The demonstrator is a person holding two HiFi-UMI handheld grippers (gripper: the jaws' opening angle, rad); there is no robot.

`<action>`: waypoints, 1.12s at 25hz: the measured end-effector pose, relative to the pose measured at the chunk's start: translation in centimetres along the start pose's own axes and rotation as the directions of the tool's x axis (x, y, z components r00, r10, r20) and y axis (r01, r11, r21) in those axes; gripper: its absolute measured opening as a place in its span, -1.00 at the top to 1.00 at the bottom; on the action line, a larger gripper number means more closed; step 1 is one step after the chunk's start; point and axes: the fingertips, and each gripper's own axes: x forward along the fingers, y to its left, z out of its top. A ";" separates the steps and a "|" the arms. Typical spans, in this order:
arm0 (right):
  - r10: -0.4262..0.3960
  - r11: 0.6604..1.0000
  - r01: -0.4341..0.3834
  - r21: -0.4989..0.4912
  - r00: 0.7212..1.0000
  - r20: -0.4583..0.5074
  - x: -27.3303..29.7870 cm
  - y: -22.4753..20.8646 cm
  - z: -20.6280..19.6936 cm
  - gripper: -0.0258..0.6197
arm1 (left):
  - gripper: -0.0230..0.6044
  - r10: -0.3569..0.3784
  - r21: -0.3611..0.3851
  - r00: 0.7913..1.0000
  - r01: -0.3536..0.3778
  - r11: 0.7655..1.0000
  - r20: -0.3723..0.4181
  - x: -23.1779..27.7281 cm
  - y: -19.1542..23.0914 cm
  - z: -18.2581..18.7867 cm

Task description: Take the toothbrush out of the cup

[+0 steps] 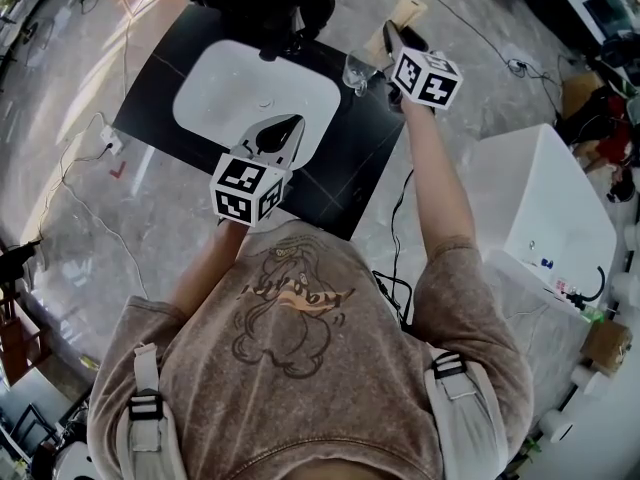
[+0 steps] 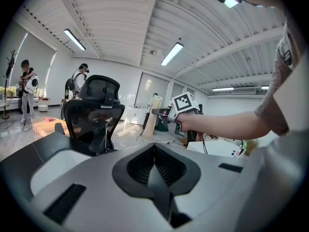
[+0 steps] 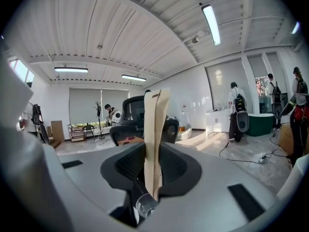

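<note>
Judging by the toothbrush pinched in the right gripper over the cup, lift-out is underway; next, carry it clear; left gripper closed, empty.

Bright strip lights, dark fisheye edges

The left gripper has jaws together; the outstretched right gripper apparently clamps a toothbrush.

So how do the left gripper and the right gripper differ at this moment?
The right gripper clamps the tan toothbrush; the left gripper is shut on nothing. The right gripper is near the cup, the left gripper over the white tray. Both carry a marker cube.
</note>
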 end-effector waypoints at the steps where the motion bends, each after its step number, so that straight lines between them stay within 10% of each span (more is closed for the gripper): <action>1: 0.005 1.000 -0.004 -0.003 1.000 0.010 -0.7 0.4 0.4 0.60 | 0.87 -0.003 0.000 1.000 0.003 1.000 0.000 -0.1 -0.1 0.0; 28: 0.017 0.999 -0.013 -0.039 0.995 0.098 -21.3 13.2 -2.3 0.62 | 0.87 -0.078 0.039 0.996 0.077 0.996 0.032 -5.6 -3.9 -0.8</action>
